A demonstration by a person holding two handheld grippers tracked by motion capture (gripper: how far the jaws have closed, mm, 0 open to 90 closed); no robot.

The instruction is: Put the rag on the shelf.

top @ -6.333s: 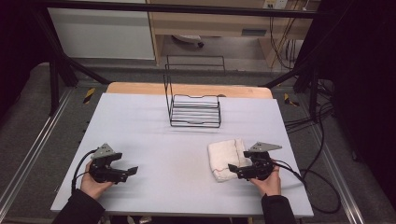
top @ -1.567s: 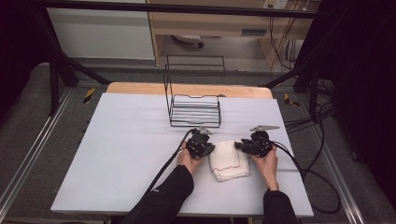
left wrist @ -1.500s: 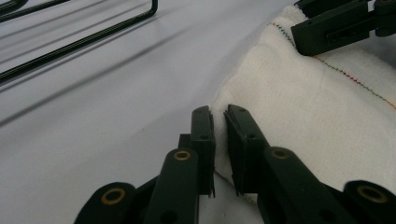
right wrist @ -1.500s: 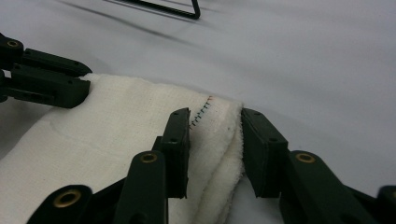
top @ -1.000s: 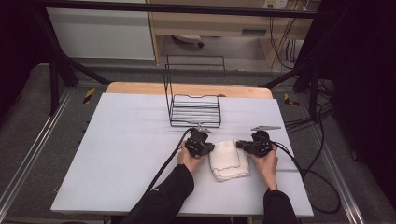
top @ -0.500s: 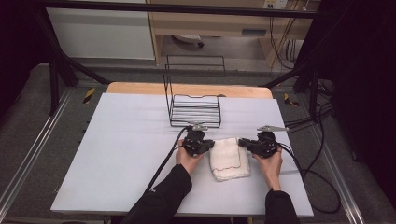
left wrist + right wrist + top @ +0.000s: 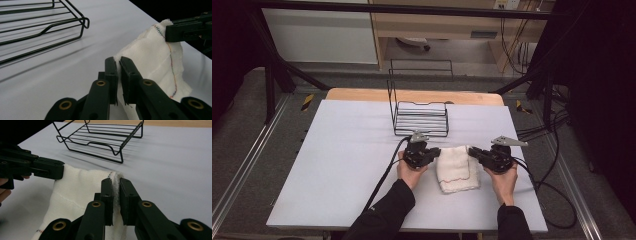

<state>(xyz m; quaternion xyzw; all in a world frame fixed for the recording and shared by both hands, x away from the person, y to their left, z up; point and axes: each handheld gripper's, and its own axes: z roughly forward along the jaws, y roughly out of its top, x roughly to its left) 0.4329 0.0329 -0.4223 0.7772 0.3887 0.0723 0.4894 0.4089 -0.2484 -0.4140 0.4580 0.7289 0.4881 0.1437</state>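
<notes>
High view: a white cloth [image 7: 456, 168] lies on the pale surface [image 7: 337, 165], in its right half toward the near edge, between the two hand-held grippers. The left hand-held gripper [image 7: 432, 154] meets the cloth's far left corner, and the right hand-held gripper [image 7: 474, 153] meets its far right corner. A hand [image 7: 411, 172] in a dark sleeve holds the left one; another hand [image 7: 503, 181] holds the right. A black cable trails from each across the surface. Just beyond the cloth stands a black wire rack [image 7: 420, 116] with a tall back frame.

Left gripper view: the left hand-held gripper [image 7: 119, 72] has its jaws drawn close together with the cloth's edge [image 7: 152, 60] pinched between them. The cloth rises from the surface in a raised fold, and a thin line of coloured stitching runs down it. The right hand-held gripper [image 7: 172, 31] clamps the far corner at the upper right. The wire rack [image 7: 42, 23] sits to the upper left.

Right gripper view: the right hand-held gripper [image 7: 116, 188] is closed on the cloth's thick edge [image 7: 82, 188], which shows between the jaws. The left hand-held gripper [image 7: 58, 172] grips the opposite corner at the left, and the cloth hangs lifted between them. The rack [image 7: 102, 138] stands behind it.
</notes>
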